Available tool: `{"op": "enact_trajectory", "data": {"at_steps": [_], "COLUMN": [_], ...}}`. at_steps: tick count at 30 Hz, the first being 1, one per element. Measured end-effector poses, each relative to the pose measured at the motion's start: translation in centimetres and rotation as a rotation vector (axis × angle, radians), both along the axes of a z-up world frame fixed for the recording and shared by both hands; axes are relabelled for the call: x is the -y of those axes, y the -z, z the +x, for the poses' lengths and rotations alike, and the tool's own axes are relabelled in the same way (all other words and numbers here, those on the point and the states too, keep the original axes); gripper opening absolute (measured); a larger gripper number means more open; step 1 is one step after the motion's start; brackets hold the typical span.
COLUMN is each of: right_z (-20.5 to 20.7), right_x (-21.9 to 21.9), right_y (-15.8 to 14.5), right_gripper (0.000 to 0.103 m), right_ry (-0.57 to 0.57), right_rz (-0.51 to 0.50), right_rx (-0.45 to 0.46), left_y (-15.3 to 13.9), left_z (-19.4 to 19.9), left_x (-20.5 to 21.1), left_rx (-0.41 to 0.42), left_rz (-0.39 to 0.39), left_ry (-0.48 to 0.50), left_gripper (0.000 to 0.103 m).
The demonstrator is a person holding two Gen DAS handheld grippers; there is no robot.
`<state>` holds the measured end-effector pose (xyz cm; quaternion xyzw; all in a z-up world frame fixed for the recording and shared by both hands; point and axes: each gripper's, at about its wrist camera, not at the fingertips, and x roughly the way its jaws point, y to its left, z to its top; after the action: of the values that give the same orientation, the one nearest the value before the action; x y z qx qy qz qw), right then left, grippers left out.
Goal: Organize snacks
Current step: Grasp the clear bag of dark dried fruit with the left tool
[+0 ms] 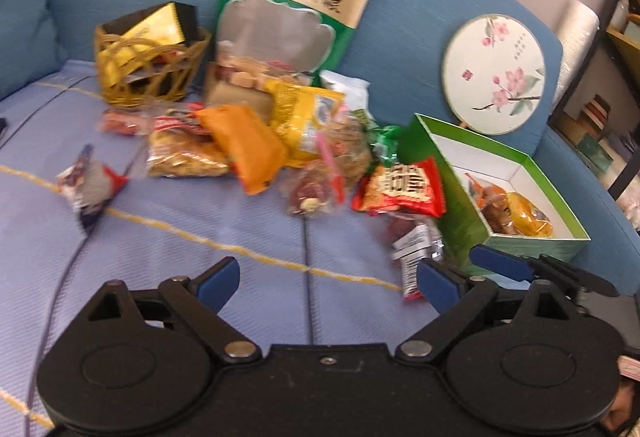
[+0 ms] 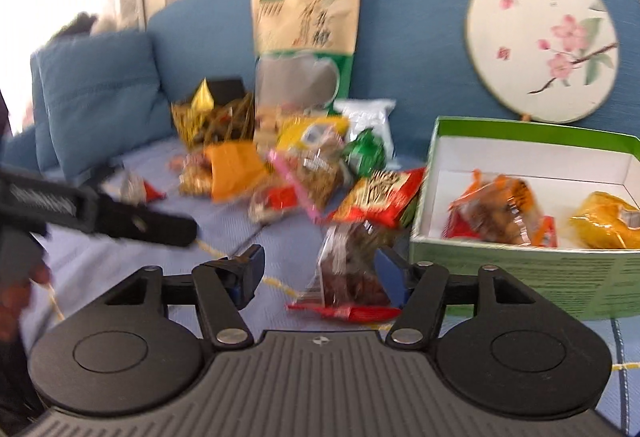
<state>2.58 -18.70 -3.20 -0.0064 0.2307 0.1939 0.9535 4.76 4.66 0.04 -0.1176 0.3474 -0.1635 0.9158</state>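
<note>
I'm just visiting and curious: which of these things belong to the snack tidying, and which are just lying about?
Part of the job:
green cardboard box
woven wicker basket
loose snack packets
clear packet of dark red snacks

Just lying about:
round flower-painted fan
blue cushion

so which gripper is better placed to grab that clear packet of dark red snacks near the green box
Right. The right gripper is open with the clear packet of dark red snacks between its fingers, beside the green cardboard box. The left gripper is open over bare blue cover, with the packet off to its right.
</note>
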Motion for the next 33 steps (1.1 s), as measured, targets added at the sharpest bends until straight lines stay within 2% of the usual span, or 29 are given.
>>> {"op": "enact_trajectory", "data": {"at_steps": [4,5,6,8,10,12,17,20,23,26,28,30,31,32,33], "right_z": [1.5,2.0,2.2,1.8,1.1,0.5,0.4,0.4,0.5,0.8,1.0,1.4,1.6,1.8,1.8], "right_x": [-1.5,-1.7,-1.8,-1.5,-0.8,-0.1,0.0,-0.1,0.1,0.2,0.3,0.3,0.1,0.1,0.1], "right_y": [1.2,1.6,1.7,1.3,0.8,0.6,0.6,0.8,1.1,1.3,1.3,1.6,1.8,2.0,1.9], "right_gripper": [0.099,0.101,0.098,0.093,0.092,0.091,0.093,0.092,0.092,0.092,0.091,0.087,0.083,0.071,0.067], "right_ry": [0.046,0.043,0.034,-0.001,-0.084,-0.113,-0.069,-0.069,-0.062,-0.055,-0.041,-0.027,-0.024,-0.030,-0.027], "right_rz": [-0.103,-0.116,-0.119,-0.104,-0.015,0.058,0.017,0.007,0.011,0.031,0.041,0.038,0.048,0.056,0.056], "right_rx": [0.015,-0.008,-0.022,-0.038,-0.089,-0.124,-0.144,-0.155,-0.168,-0.180,-0.178,-0.184,-0.158,-0.167,-0.164], "left_y": [0.2,0.3,0.2,0.1,0.0,0.0,0.3,1.1,1.7,2.3,2.5,2.7,3.0,3.2,3.3], "left_z": [0.2,0.5,0.6,0.9,1.0,1.4,2.9,3.9,4.3,4.7,4.9,5.2,5.3,5.5,5.5], "left_x": [-0.7,-0.7,-0.5,-0.2,0.3,0.9,3.3,4.7,5.3,5.2,5.3,5.4,5.5,5.6,5.7], "left_rx": [-0.016,-0.018,-0.020,-0.026,-0.032,-0.041,-0.066,-0.106,-0.125,-0.159,-0.163,-0.170,-0.181,-0.192,-0.182], "left_rz": [-0.016,-0.022,-0.034,-0.062,-0.079,-0.084,-0.085,-0.096,-0.091,-0.131,-0.128,-0.121,-0.123,-0.123,-0.118], "left_ry": [0.001,0.002,0.007,0.025,0.050,0.077,0.173,0.232,0.237,0.229,0.225,0.222,0.227,0.234,0.228], "left_gripper": [0.103,0.103,0.103,0.103,0.103,0.103,0.101,0.085,0.082,0.082,0.082,0.074,0.046,0.043,0.040]}}
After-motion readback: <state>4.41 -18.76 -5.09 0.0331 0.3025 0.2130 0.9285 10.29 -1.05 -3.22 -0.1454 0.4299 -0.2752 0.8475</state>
